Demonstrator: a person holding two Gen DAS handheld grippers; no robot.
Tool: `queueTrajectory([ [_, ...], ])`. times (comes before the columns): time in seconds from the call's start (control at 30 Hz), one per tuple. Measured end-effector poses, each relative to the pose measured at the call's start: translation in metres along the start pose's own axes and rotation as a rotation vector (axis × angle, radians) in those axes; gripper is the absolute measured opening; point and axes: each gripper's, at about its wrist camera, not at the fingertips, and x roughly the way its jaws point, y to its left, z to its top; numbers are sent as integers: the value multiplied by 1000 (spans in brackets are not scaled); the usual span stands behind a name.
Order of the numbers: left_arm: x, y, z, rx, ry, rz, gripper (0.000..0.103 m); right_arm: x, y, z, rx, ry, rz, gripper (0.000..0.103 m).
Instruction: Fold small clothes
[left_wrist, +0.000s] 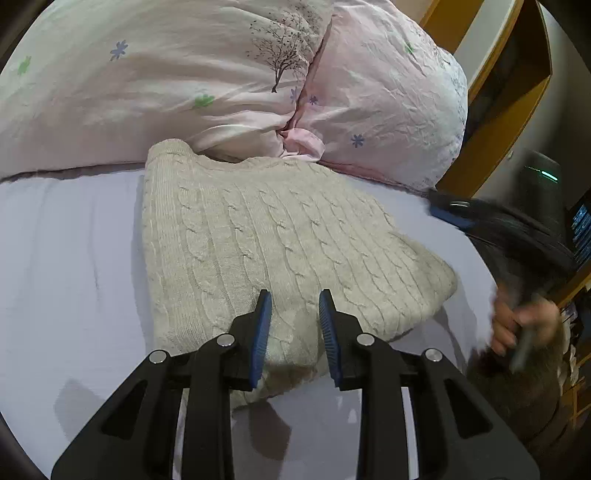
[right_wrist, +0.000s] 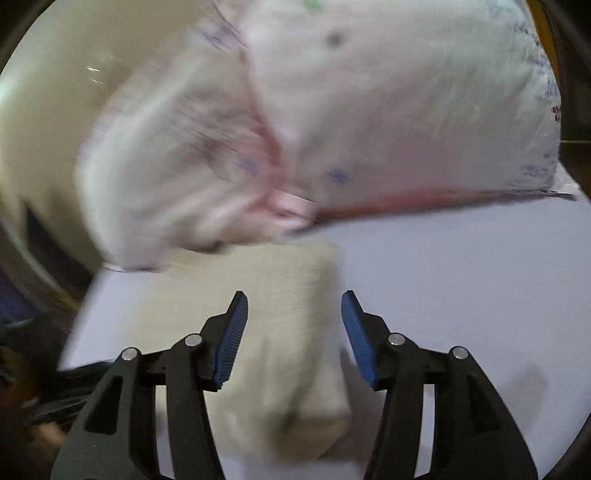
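Cream cable-knit wool fills the middle of the left wrist view: a folded sweater (left_wrist: 266, 240) lies on a pale lavender bedsheet (left_wrist: 66, 258), its far edge tucked against the pink floral duvet (left_wrist: 166, 74) that is bunched across the upper part of the frame. A pillow (left_wrist: 388, 99) in the same pink print sits at the upper right, touching the duvet. The left gripper (left_wrist: 295, 310) rises from the bottom centre, its blue-padded fingers (left_wrist: 263, 325) spread apart over the near edge of the sweater, with knit visible in the gap between them; nothing is pinched, so it is released. At the right edge, blurred, a hand (left_wrist: 524, 325) holds the handle of the other tool, beside the bed. Wooden furniture (left_wrist: 491, 110) stands at the upper right.

Seen from the right wrist, everything is smeared by motion blur. The sweater (right_wrist: 258, 332) appears as a cream block in the lower centre of the frame, on the lavender bedsheet (right_wrist: 461, 295), with the duvet (right_wrist: 177, 166) and pillow (right_wrist: 406, 92) heaped behind it across the upper half. The right gripper (right_wrist: 293, 306) enters from the bottom, its blue pads (right_wrist: 231, 339) standing wide apart, unclenched and holding nothing; the sweater shows between and below them, though I cannot tell whether the tips touch it. A cream wall (right_wrist: 44, 110) fills the upper left.
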Motion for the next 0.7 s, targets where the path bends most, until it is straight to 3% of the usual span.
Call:
queueTrajectory([
  [0.07,0,-1,0,-4,-7,-5,29,-3,20,-24,-36,48,94,51],
  [0.1,0,-2,-1,-4,-12,-2,29,5,20,-33,-45,95,89,50],
  [0.17,-4,-4,-3,2,-21,5,29,44,15,-59,-66,267,-42,50],
  [0.23,-19,-9,-10,2,-40,28,32,30,12,-63,-51,225,-46,51],
  [0.27,-33,-13,-18,11,-61,50,46,18,14,-64,-49,215,-64,53],
  [0.3,-41,-15,-24,15,-72,75,59,-4,21,-67,-75,163,-96,71],
  [0.33,-50,-16,-31,20,-87,123,85,-22,24,-75,-104,116,-115,101],
  [0.37,-59,-18,-41,28,-107,186,94,-34,29,-79,-120,81,-125,101],
  [0.43,-65,-21,-55,39,-113,294,97,-44,40,-92,-140,32,-150,101],
  [0.5,-59,-23,-63,36,-67,392,102,-40,40,-105,-144,54,-238,101],
  [0.6,-40,-24,-70,58,7,499,102,-10,55,-119,-183,115,-441,101],
  [0.7,-23,-19,-76,57,70,541,102,11,46,-124,-165,167,-441,101],
])
